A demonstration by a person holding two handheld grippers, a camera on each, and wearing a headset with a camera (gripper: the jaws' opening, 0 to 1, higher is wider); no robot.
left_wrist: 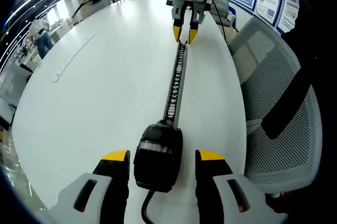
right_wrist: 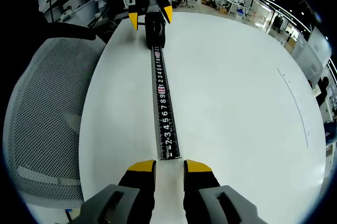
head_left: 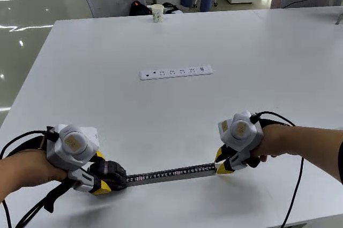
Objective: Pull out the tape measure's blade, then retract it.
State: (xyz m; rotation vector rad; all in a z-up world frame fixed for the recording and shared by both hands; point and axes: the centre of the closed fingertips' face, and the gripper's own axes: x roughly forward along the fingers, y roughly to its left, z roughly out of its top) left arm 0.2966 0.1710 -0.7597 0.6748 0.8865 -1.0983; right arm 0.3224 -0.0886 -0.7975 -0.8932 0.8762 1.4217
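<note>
Right gripper view — blade (right_wrist: 164,113) numerals, right hand-held gripper (right_wrist: 169,165) pinching tip, left (right_wrist: 151,19) clamping case (right_wrist: 154,30)

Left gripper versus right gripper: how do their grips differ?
On the left gripper the jaws stand wide around the black case; on the right gripper they stand narrow. The left gripper holds the case, the right gripper the blade tip. Both are yellow-tipped, facing each other.

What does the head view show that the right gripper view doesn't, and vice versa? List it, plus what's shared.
Head view: the paper cup at the far edge. Right gripper view: readable blade numerals and the mesh chair on the person's side. Both: the blade stretched from the tape measure case in the left gripper to the right gripper.
</note>
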